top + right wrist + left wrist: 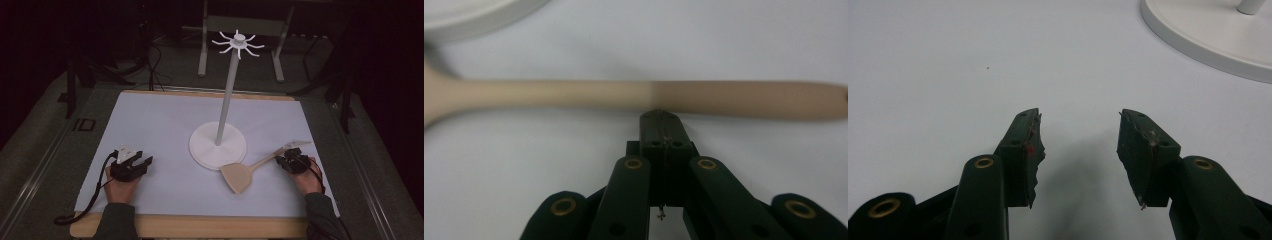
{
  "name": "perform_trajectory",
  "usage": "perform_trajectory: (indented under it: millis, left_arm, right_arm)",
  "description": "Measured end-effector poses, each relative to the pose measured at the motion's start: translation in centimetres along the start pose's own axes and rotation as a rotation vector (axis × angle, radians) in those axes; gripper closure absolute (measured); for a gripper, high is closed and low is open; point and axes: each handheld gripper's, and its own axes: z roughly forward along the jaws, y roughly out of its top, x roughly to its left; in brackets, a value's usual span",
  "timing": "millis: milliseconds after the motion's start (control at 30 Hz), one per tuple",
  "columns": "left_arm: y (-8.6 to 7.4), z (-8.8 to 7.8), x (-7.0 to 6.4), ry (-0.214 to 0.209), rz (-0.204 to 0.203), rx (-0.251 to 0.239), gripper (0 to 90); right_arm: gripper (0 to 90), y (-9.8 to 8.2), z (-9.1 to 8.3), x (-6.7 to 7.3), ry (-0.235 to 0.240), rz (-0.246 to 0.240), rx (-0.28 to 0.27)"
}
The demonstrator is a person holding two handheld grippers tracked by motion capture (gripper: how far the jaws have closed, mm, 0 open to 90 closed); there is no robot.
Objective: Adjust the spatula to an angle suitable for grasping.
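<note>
While the right gripper [663, 116] sits low over the white mat [160, 125], its two black jaws are pressed flat together, nothing between them, and their joined tip comes right up against the near edge of the wooden spatula [634, 95]. In the right gripper view the handle runs straight across just beyond that tip (touching or a hair short, the blur will not let me say). From above, the right gripper [294, 161] is at the handle end, and the spatula [245, 172] lies flat on the mat, its broad blade slanting down toward the person, its handle angling up and to the right. The blade lies just beside the round base of the white utensil stand [218, 145], whose thin pole rises to a ring of curved hooks at the top.

The right hand [306, 179] comes in from the bottom edge, sleeve showing, forearm angled inward, gripper pointing across toward the stand.

Over on the other side, the left gripper [131, 162] rests on the mat well apart from the spatula, jaws spread wide with bare mat between them. In the left gripper view, the left gripper [1079, 150] shows that gap plainly, and the stand's base edge sits at the upper right. The left hand [121, 187] holds it low, cable trailing off toward the table's near edge.
</note>
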Motion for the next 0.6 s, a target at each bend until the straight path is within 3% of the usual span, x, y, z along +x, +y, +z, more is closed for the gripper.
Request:
perform_trajectory:
  millis: [267,600]
  left_arm:
    - [0.0,0.0,0.0,-0.001,0.000,0.000,51.9]
    - [0.0,0.0,0.0,-0.002,-0.001,0.001,51.9]
  right_arm:
    - [90.0,2.6,2.1,0.2,0.009,0.029,-0.001]
    - [90.0,4.7,3.4,0.8,0.011,0.049,-0.006]
